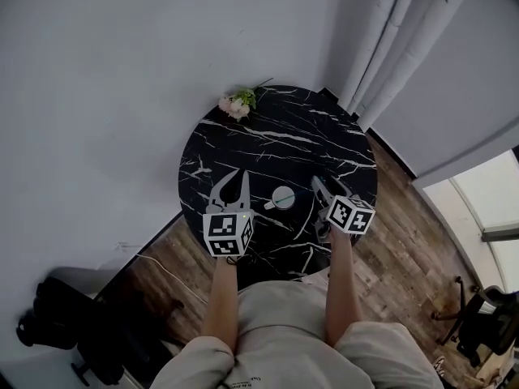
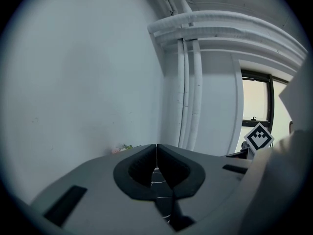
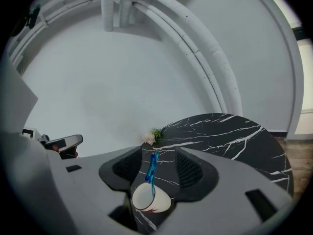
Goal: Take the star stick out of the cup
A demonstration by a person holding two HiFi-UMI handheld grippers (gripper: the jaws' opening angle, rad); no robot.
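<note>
A white cup (image 1: 283, 198) stands on the round black marble table (image 1: 276, 136), near its front edge and between my two grippers. In the right gripper view the cup (image 3: 150, 197) sits low between the jaws, and a blue star stick (image 3: 152, 168) rises out of it. My right gripper (image 3: 159, 150) is open: the stick stands in the gap with neither pad touching it. From the head view, the right gripper (image 1: 318, 182) lies just right of the cup. My left gripper (image 1: 239, 173) is left of the cup, and its jaws (image 2: 156, 147) are shut with nothing in them.
A small bunch of pink flowers (image 1: 238, 104) lies at the table's far left edge, by the white wall. Curtains (image 1: 381, 39) hang at the back right. Wooden floor (image 1: 405, 241) surrounds the table, with a black bag (image 1: 65, 322) at the lower left.
</note>
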